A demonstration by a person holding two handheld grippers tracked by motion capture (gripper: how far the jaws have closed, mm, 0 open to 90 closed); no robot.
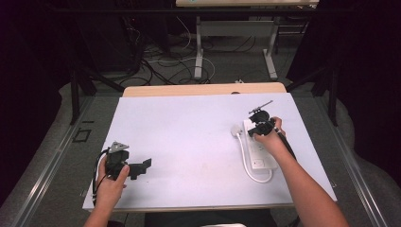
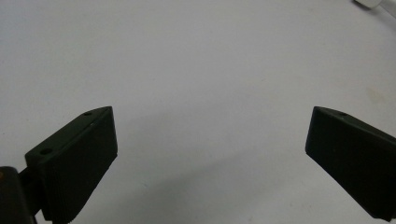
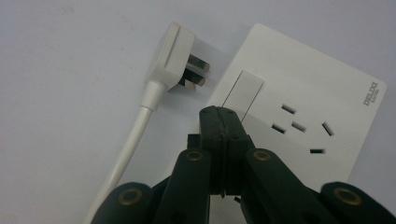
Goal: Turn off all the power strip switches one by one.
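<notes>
White plastic makes up the power strip (image 3: 299,107), which lies flat on the pale sheet covering the table (image 1: 179,137), toward the table's right side in the high view. In the right gripper view it sits directly ahead of and beneath the right gripper (image 3: 224,114). That gripper's two black jaws are pressed together with no gap and nothing between them. Their joined tips hang over the strip's near end, right at the lower end of the rectangular rocker switch (image 3: 243,91); whether they actually touch it I cannot tell. A set of socket holes (image 3: 301,128) lies just to the right of the tips.

The strip's own white plug (image 3: 180,58) lies on its side on the sheet just beside the strip's edge, up and to the left of the closed jaws, its metal pins pointing toward the strip. Its white cable (image 3: 128,149) runs down past the jaws on their left. In the high view the cable loops along the strip's near side.

The left gripper (image 2: 210,135) is well apart from the strip, near the table's left front edge. Its jaws stand wide open over bare sheet, holding nothing.
</notes>
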